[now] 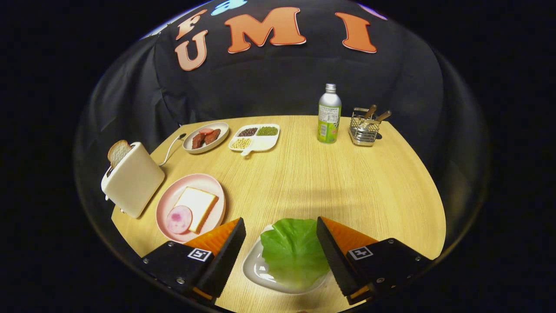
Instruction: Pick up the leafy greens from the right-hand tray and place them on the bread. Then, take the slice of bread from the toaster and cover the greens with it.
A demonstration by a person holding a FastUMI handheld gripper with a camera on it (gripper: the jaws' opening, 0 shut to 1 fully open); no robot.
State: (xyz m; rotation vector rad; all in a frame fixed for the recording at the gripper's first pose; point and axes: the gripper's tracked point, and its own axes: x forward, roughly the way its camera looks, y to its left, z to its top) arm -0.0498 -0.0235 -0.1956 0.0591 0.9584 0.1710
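Note:
A green lettuce leaf (293,250) lies on a white tray (254,269) on the wooden table, between my two fingers and below them. My gripper (281,228) is open; both fingers (228,243) hang above the leaf's sides without touching it. Left of the fingers a pink plate (167,202) holds a slice of bread (197,204) with a round pink slice of meat (179,219) beside it. Further left stands a cream toaster (132,178) with a bread slice (118,152) sticking out of its slot.
Beyond the fingers, a small plate with sausages (205,137), a divided white dish of beans (255,138), a green bottle (329,114) and a wire cutlery rack (365,128) stand along the table's far side. The toaster's cable (171,148) runs behind it.

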